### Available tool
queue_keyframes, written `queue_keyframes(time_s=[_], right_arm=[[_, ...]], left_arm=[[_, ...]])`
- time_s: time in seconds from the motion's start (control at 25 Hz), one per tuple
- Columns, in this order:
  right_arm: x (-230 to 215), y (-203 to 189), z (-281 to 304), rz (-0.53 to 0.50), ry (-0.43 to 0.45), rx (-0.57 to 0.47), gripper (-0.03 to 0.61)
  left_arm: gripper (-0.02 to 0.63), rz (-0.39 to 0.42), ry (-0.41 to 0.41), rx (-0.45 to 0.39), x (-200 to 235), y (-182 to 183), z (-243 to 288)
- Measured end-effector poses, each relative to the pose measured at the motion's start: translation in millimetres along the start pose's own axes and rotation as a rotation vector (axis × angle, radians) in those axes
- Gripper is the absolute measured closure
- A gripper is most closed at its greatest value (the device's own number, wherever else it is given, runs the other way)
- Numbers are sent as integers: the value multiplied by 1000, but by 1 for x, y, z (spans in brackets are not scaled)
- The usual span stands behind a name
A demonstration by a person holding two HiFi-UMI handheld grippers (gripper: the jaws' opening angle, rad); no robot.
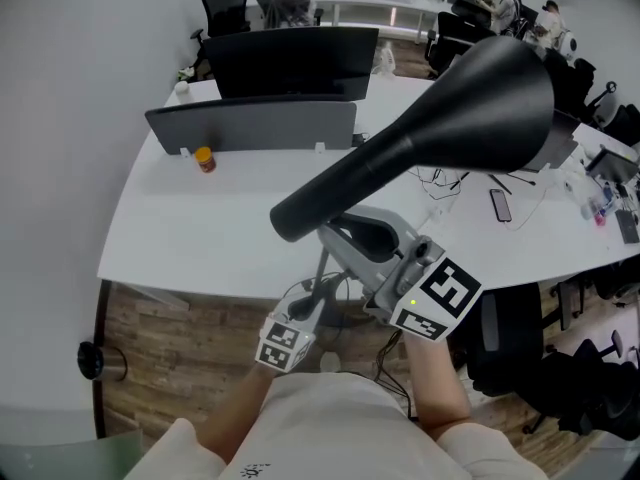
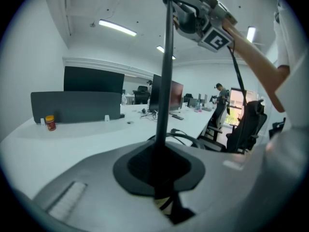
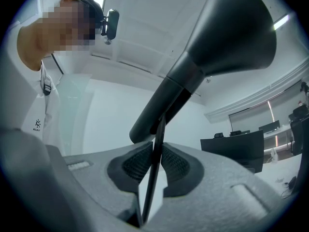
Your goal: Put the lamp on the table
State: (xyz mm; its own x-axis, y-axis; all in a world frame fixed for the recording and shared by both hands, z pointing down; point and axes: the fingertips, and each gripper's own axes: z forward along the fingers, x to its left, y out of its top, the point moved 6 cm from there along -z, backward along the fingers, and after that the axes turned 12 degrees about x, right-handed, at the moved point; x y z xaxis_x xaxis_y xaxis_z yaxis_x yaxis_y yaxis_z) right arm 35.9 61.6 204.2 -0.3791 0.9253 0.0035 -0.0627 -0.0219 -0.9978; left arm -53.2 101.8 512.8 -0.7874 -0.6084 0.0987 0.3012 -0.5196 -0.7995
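Left gripper (image 2: 161, 173) comes first of the two grippers in play. Its jaws are drawn narrow and clamped on the thin black stem (image 2: 164, 81) of the one lamp, low on the stem. In the head view this gripper sits low and centre, over the wooden floor (image 1: 180, 328) just short of the white surface (image 1: 200, 238).

The stem rises from that grip to the single black cone shade (image 1: 450, 118), which is tilted. Its narrow neck points down to the left and its wide mouth up to the right. The lamp is carried in the air, not set down. In the head view the shade covers part of the surface.

To the right and higher on the stem, the right gripper (image 3: 153, 170) is also pinched close. Its ribbed pads press on the stem just below the neck of the shade. Both grippers therefore hold the same lamp, one low and one high.

From left to right, the surface carries:
- one small orange-capped bottle (image 1: 204, 158)
- one long grey panel (image 1: 250, 125) standing just behind the bottle
- one black monitor (image 1: 290, 63) behind the panel
- one dark phone (image 1: 499, 205) lying flat, past the shade and beside some loose cables

Two people (image 1: 510, 3) sit at the far desks in the upper right corner. One black chair (image 1: 510, 348) stands at the near right edge of the surface.
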Motion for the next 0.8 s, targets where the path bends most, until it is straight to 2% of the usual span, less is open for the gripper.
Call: queue_keyframes(time_s=[0.52, 0.8], right_arm=[[-55, -8, -18, 19, -9, -4, 525], [-69, -12, -29, 28, -51, -6, 525]], left_arm=[[584, 3, -16, 26, -1, 26, 45], [584, 32, -48, 39, -1, 34, 59]])
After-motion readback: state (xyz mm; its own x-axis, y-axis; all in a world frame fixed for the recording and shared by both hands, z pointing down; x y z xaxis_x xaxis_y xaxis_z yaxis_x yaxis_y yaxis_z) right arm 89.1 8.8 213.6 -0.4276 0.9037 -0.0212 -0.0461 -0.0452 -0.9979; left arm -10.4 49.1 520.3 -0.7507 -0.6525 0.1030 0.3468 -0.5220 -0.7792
